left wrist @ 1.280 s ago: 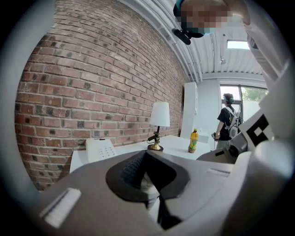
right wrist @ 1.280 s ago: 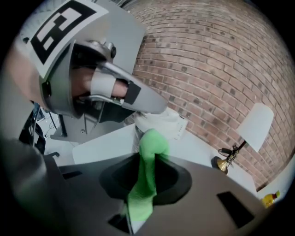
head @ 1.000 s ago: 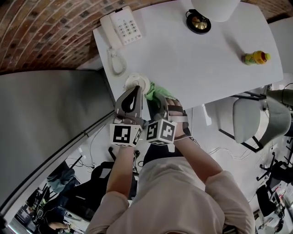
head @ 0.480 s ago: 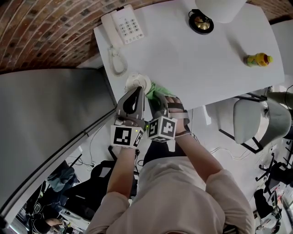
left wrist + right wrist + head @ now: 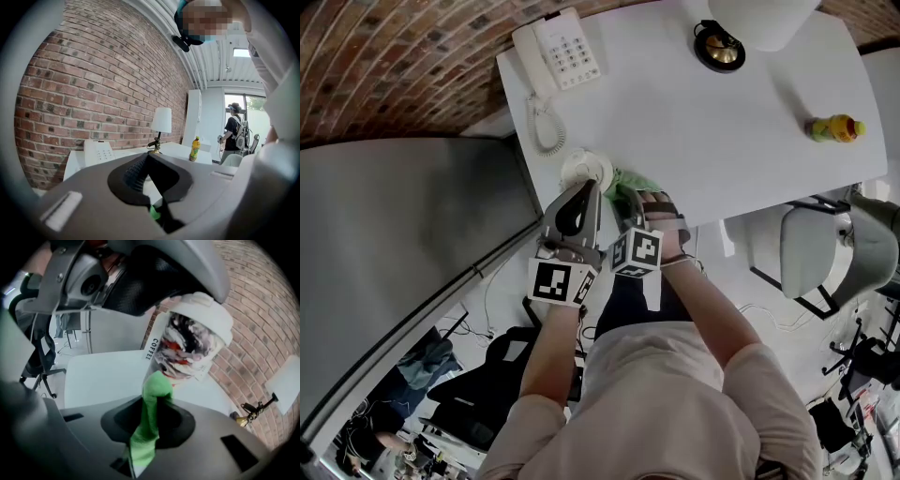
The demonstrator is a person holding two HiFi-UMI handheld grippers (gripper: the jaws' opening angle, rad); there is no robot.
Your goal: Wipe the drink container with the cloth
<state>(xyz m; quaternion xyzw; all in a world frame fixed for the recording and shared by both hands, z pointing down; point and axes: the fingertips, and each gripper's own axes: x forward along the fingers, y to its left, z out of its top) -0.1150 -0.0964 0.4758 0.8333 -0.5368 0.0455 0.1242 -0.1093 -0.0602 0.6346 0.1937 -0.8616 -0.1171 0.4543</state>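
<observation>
- Left tool (image 5: 577, 195): jaws closed on the drink container (image 5: 190, 343) near its lid, apparently steadying it at the table (image 5: 722, 131) edge.
- Right tool (image 5: 149, 425): jaws pinch the cloth (image 5: 157, 385), its fold touching the container wall.
- Container: printed paper, smooth white lid.
- Cloth: soft green fabric.

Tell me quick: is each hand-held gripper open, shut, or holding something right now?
Left hand-held gripper: closed on the coffee cup.
Right hand-held gripper: closed on the green cloth, which is pressed against the cup.
</observation>
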